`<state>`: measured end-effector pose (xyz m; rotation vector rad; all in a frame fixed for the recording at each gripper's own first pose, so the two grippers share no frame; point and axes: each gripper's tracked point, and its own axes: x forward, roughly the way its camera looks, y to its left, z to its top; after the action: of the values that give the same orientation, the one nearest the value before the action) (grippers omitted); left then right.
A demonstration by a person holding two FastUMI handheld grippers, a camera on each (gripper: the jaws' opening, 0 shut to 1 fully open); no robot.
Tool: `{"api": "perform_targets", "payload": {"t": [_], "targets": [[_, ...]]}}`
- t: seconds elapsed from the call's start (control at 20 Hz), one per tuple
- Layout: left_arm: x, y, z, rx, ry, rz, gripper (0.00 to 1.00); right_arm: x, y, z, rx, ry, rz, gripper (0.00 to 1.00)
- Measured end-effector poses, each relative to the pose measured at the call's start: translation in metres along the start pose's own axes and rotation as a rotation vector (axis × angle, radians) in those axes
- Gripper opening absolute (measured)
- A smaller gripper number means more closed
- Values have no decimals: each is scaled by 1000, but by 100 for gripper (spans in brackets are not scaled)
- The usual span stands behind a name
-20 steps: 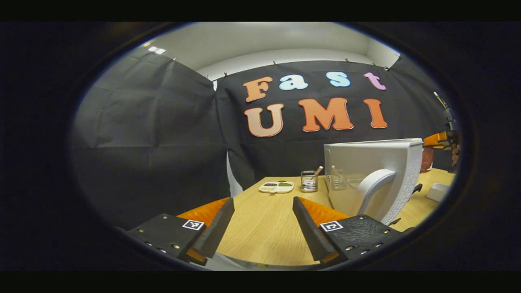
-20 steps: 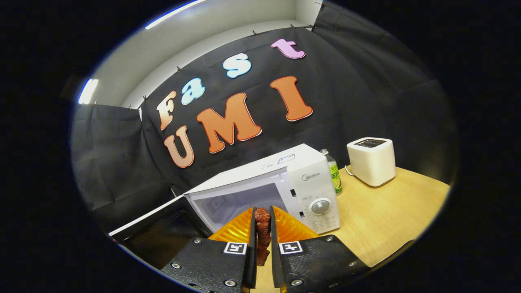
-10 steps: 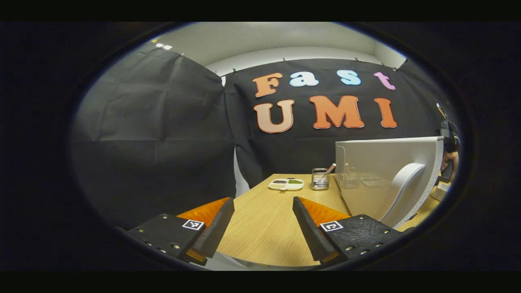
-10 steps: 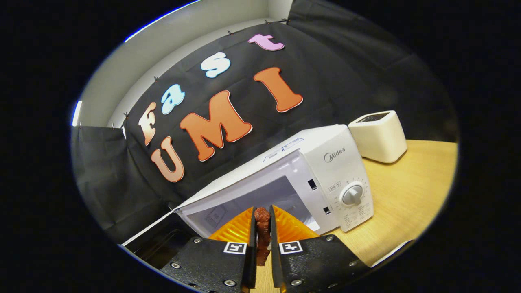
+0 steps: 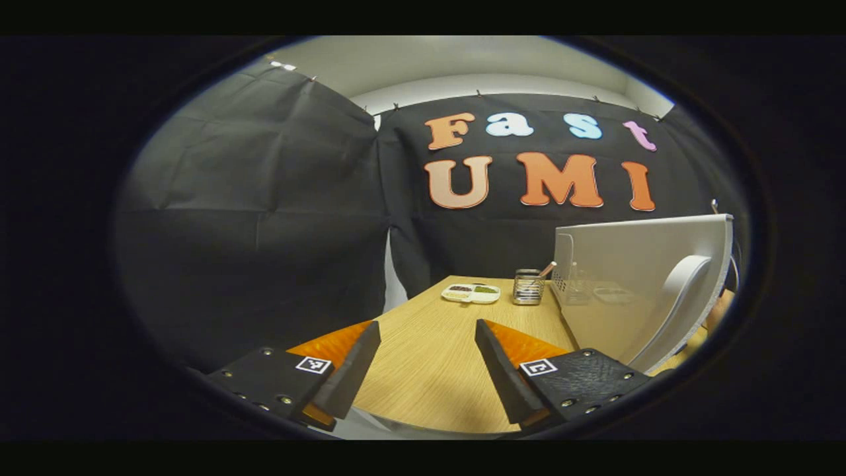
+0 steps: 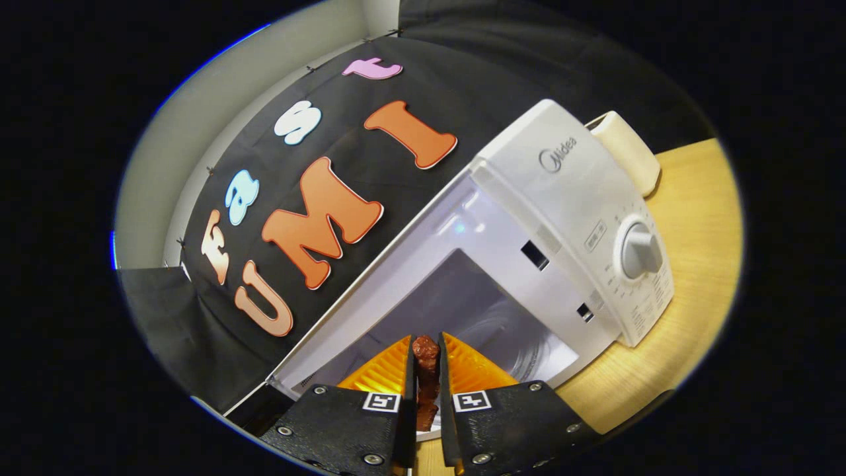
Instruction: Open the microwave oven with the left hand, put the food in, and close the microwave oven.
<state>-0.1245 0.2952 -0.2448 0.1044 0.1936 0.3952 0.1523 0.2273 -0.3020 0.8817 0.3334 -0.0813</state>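
Wooden table in a black-cloth booth. Left gripper hovers over bare tabletop, fingers spread wide, nothing between them. The microwave door stands swung open just to its right, white handle facing the camera. Far back on the table: a small dish and a mesh cup, near each other. Right gripper pinches the food, a brown chunk, both fingers pressing on it, at the mouth of the open microwave. Cavity lies straight ahead. Toaster behind the microwave.
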Motion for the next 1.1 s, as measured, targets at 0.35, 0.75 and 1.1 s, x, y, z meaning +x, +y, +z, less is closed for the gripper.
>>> {"api": "perform_targets", "payload": {"t": [0.35,0.75,1.1], "targets": [[-2,5,-7,-9,10,8,87,50,-15,-25,19,-38,-51,15],[5,-1,-9,21,22,15,89,73,-20,-30,-136,-130,-126,17],[5,-11,-6,33,21,5,87,78,-47,-34,-310,-87,-207,34]]}}
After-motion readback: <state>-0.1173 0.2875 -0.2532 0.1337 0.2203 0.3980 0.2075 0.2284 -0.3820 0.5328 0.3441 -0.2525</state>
